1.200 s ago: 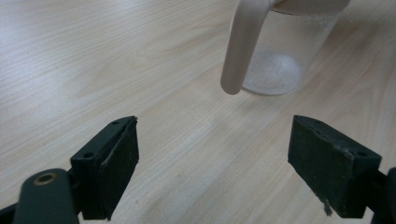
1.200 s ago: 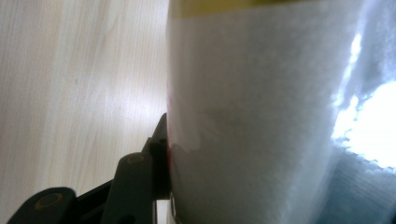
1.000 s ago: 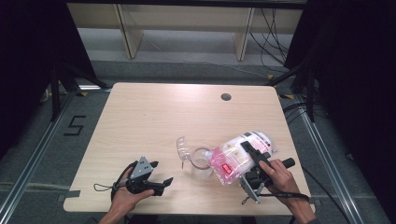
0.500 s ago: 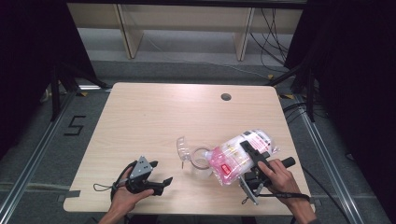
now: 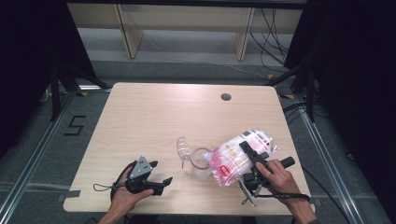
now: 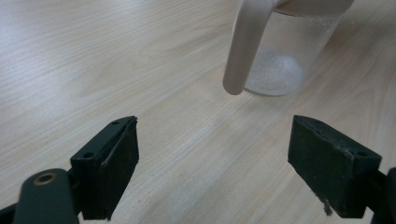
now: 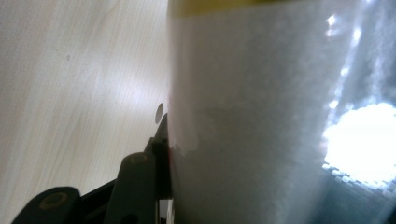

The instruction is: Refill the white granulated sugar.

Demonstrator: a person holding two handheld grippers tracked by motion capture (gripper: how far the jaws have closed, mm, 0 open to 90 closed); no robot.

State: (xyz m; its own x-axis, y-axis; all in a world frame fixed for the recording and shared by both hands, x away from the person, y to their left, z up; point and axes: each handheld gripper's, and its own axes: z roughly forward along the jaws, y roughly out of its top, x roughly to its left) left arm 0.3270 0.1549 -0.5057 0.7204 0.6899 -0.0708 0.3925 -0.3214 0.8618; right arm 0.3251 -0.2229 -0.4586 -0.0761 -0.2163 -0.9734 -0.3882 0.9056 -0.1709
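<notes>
The right gripper [image 5: 248, 156] holds a plastic bag [image 5: 236, 157] of white grains, its 2 jaws clamped on the bag's sides, and the bag is tilted with its low end over the mouth of a clear jar [image 5: 201, 161] near the front middle of the table [image 5: 154, 116]. In the left gripper view the jar [image 6: 285, 56] has just a little white powder at the bottom, so I think the pouring is only at its beginning. The jar's hinged lid [image 5: 181, 147] stands open beside it

The left gripper [image 5: 154, 179] rests on the table well apart from the jar, its jaws spread wide with nothing between them. So nobody steadies the jar. If the heavy bag pushes on the rim, the jar may tip or slide. The bag is soft, so the grains can shift suddenly and come out too fast, falling on the wood beside the jar. The grip can also slip on the smooth plastic
</notes>
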